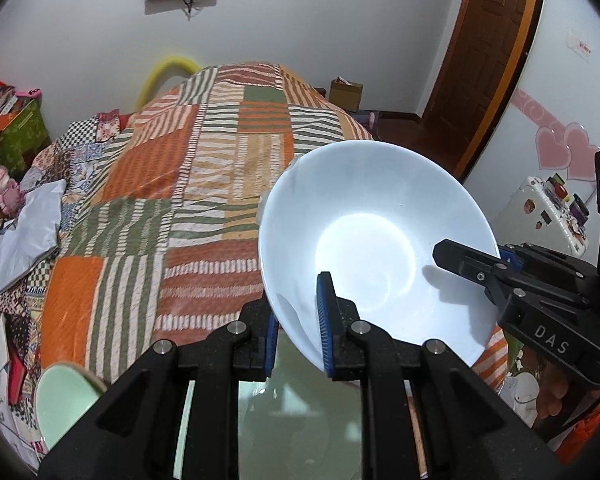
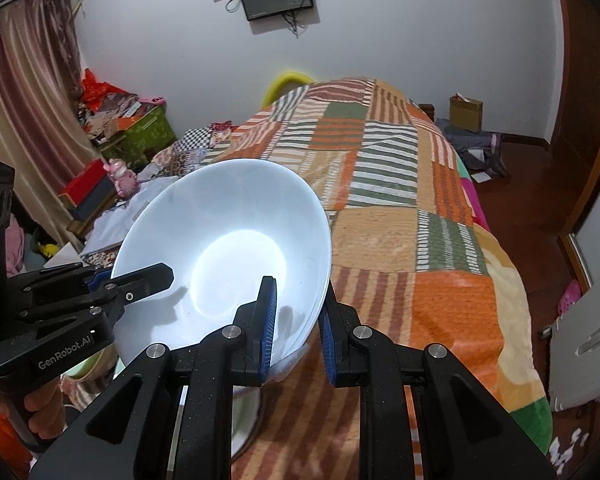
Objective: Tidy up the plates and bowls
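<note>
A large white bowl hangs tilted in the air above the bed, held by both grippers at opposite sides of its rim. My left gripper is shut on the near rim, one blue pad inside the bowl and one outside. My right gripper comes in from the right, with one finger lying inside the bowl. In the right wrist view the same bowl fills the centre. There my right gripper is shut on its lower right rim, and my left gripper clamps the left rim.
A pale green dish sits at the lower left beside a glassy surface under the grippers. The bed with a striped patchwork blanket stretches ahead. Boxes and clutter line the left wall. A wooden door stands at the right.
</note>
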The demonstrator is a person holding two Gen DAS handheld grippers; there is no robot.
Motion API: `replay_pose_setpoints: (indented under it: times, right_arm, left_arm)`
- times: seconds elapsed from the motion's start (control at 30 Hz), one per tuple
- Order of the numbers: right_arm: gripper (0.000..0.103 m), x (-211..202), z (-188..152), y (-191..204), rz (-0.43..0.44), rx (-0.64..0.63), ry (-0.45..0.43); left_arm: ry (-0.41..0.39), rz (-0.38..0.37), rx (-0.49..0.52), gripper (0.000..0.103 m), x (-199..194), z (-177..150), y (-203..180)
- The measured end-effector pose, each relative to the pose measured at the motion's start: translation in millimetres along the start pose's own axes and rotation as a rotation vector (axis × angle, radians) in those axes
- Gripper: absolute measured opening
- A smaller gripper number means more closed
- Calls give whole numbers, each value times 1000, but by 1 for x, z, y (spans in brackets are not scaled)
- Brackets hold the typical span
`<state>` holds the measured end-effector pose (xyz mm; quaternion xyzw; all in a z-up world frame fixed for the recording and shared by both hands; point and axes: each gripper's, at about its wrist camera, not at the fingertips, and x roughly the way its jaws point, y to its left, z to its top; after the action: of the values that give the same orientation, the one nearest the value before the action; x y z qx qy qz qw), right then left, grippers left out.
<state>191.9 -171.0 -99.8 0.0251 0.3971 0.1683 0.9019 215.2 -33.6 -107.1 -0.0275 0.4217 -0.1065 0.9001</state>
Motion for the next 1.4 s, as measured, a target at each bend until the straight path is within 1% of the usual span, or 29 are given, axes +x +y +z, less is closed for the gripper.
replay_pose_setpoints:
  times: [0.2,0.63,1.0,1.4]
  right_arm:
    - [18,0,-3,23,33,-30,-4]
    - [18,7,-13,80,108,-100,5]
    - [18,23,-24,130,158,-169,39]
    - [18,51,-35,179,209,-217,106]
  left_arm:
    - [-24,19,-34,17,-24,-14,19]
    - [-63,89,-96,17,-73,-48,66]
    - [-71,129,-160,17,-94,-79,113]
    - [-57,176,-234,17,-107,-114,164]
